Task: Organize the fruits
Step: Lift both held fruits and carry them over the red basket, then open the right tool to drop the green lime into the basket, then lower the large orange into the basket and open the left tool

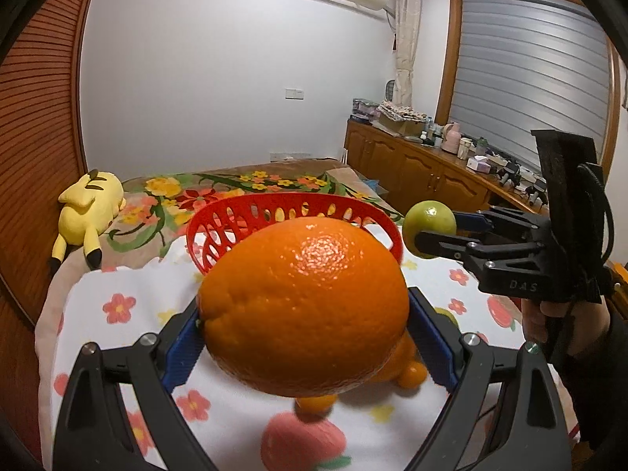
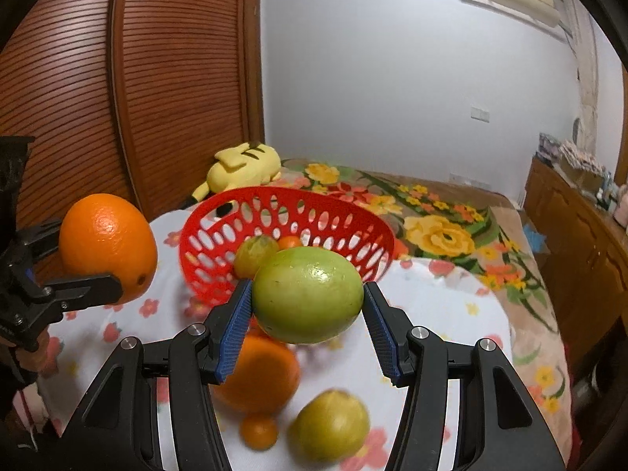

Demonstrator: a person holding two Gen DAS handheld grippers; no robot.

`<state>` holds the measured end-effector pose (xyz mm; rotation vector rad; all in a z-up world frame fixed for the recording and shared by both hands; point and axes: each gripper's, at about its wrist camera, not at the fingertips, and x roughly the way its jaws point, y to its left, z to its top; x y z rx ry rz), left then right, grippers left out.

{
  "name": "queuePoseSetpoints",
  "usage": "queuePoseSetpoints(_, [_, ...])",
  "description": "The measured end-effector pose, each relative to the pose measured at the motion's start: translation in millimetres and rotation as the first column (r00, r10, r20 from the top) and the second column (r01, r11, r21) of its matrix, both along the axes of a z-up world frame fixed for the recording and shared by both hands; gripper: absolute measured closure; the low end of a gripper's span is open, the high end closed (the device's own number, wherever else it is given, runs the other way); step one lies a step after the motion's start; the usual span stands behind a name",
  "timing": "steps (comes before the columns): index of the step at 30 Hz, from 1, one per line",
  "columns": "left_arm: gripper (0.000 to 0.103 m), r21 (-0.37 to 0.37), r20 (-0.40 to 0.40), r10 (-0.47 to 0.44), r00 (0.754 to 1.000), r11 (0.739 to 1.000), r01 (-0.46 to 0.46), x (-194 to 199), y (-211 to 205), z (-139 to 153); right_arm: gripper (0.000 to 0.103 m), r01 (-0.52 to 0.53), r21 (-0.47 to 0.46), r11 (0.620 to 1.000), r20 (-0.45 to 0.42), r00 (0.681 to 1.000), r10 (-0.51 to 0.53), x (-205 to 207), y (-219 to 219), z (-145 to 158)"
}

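Observation:
My left gripper (image 1: 304,318) is shut on a large orange (image 1: 304,306), held up in the air above the cloth; the same orange (image 2: 108,245) shows at the left of the right wrist view. My right gripper (image 2: 308,306) is shut on a green round fruit (image 2: 308,300), also lifted; that fruit (image 1: 429,227) appears right of the basket in the left wrist view. A red perforated basket (image 2: 219,243) stands beyond both, holding a yellow-green fruit (image 2: 255,255) and a small orange one (image 2: 290,241). Below lie an orange (image 2: 259,373), a tiny orange (image 2: 259,431) and a yellow-green fruit (image 2: 329,426).
A white cloth with a flower print (image 2: 431,314) covers the near end of a bed with a floral blanket (image 2: 439,231). A yellow plush toy (image 2: 243,167) lies behind the basket. A wooden wardrobe (image 2: 117,98) stands at the left, a wooden cabinet (image 1: 424,172) with clutter at the right.

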<state>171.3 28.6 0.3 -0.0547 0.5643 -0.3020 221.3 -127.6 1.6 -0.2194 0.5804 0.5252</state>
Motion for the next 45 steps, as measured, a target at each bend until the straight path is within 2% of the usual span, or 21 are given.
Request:
queuePoseSetpoints(10, [0.011,0.009,-0.018,0.002,1.0,1.0,-0.002,38,3,-4,0.046,-0.036,-0.061,0.998,-0.055,0.998,0.033,46,15,-20])
queuePoseSetpoints(15, [0.011,0.014,-0.036,0.0,0.999,1.0,0.0,51,0,-9,0.046,-0.069,-0.079,0.994,-0.086,0.994,0.063,56,21,-26])
queuePoseSetpoints(24, [0.011,0.02,-0.057,0.002,0.998,1.0,-0.001,58,-4,-15,0.046,-0.123,-0.17,0.978,-0.133,0.986,0.101,61,32,-40])
queuePoseSetpoints(32, [0.011,0.028,-0.064,-0.006,0.998,1.0,0.008,62,-5,-17,0.048,-0.11,-0.179,0.978,-0.107,0.99,0.091,62,31,-29])
queuePoseSetpoints(45, [0.01,0.061,-0.109,0.007,0.994,0.998,0.0,74,-15,-27,0.048,-0.09,-0.126,0.988,-0.091,0.993,0.079,56,18,-23])
